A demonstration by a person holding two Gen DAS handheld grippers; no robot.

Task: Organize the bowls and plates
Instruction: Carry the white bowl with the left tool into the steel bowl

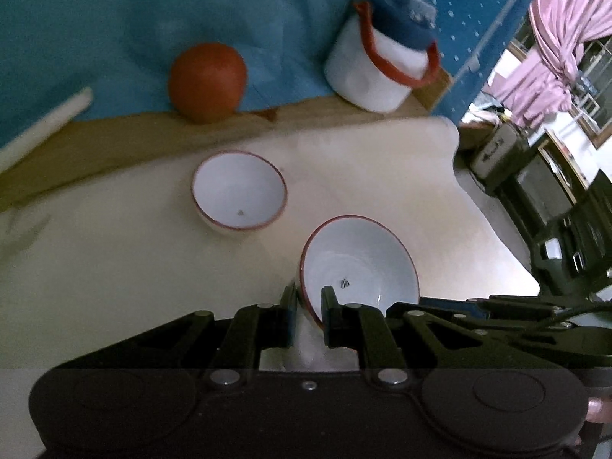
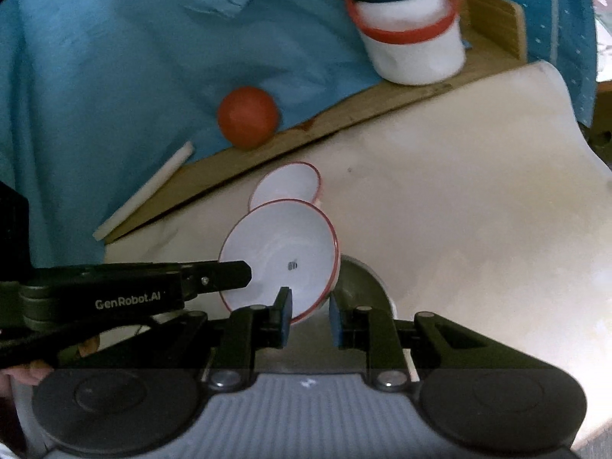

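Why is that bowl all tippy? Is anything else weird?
The near bowl tilts steeply because both tongs pinch its rim, left tongs and right tongs. The other bowl sits flat on the table. Nothing spilled or broken.

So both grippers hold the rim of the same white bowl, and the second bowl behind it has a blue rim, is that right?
Not quite: the second bowl has a red rim, as the left wrist view shows. The rest holds: the left gripper and the right gripper both clamp the rim of the same white bowl.

Left gripper [image 1: 310, 306] angled down, jaws clamped narrow. Right gripper [image 2: 310, 315] same, alongside, jaws nearly closed.
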